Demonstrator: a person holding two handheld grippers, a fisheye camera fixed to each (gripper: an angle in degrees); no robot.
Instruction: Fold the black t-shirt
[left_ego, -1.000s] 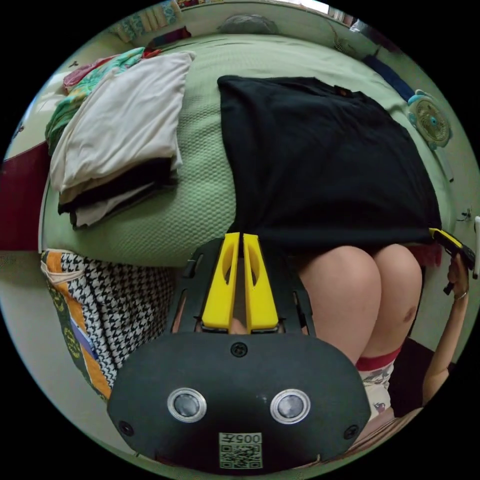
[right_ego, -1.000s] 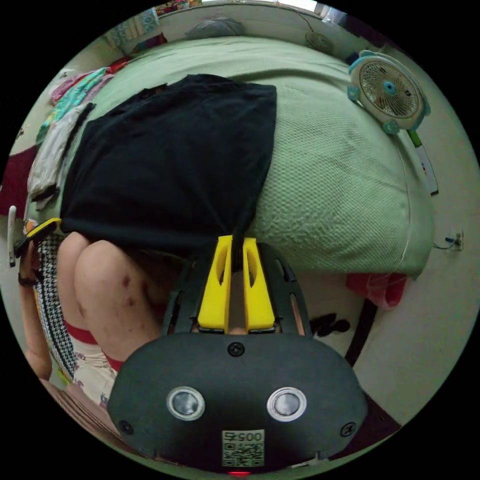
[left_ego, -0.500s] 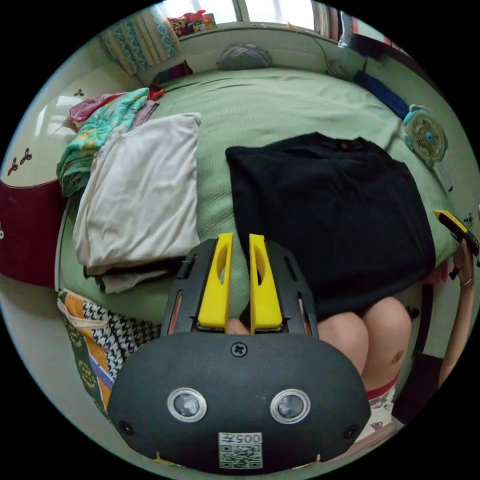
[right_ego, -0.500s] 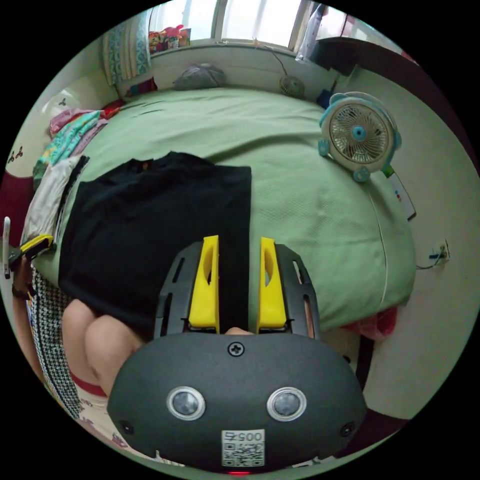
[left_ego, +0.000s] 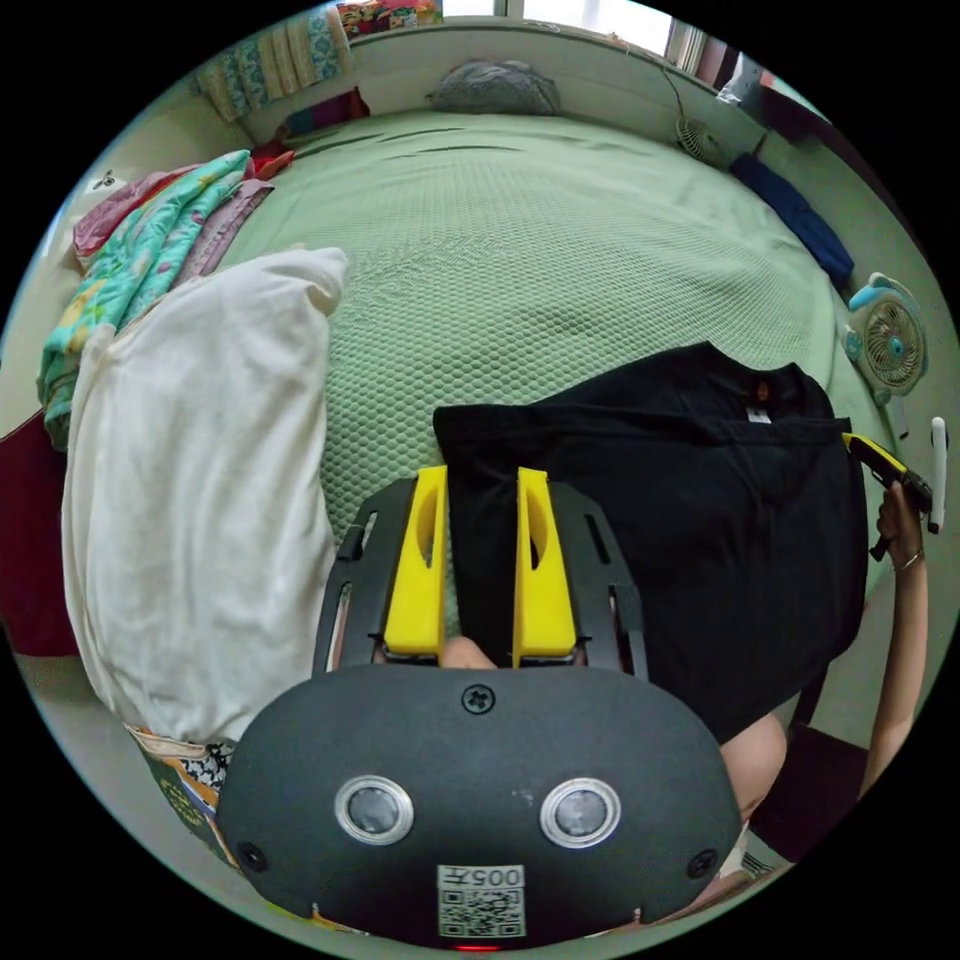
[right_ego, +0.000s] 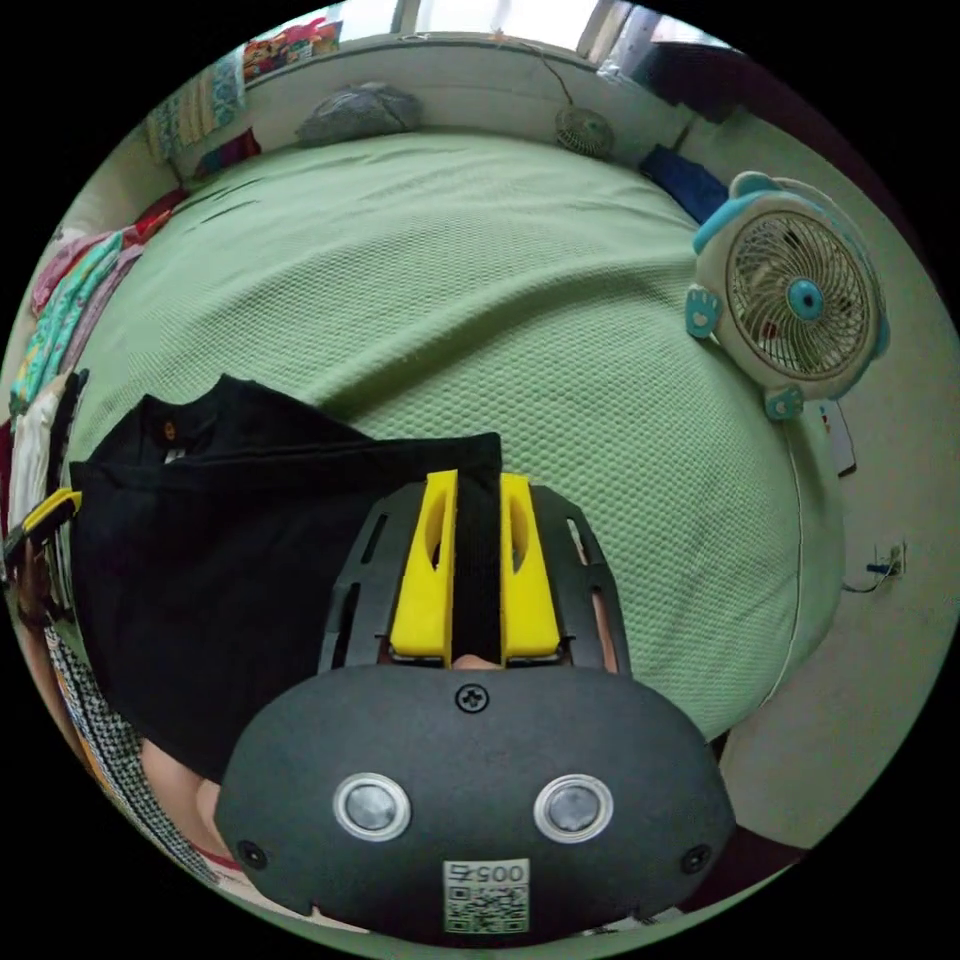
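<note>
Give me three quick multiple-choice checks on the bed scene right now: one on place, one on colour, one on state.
1. Where is the small fan?
A. at the bed's edge, right in the right gripper view
B. on the black t-shirt
C. on the folded pile

2. What colour is the bedspread?
A. blue
B. green
C. white

3. How does the black t-shirt lie?
A. hung on a hanger
B. rolled into a ball
C. partly folded, collar showing

A: the fan stands beside the bedspread's edge. B: the textured cover is green. C: its collar tag shows beyond a folded edge.
</note>
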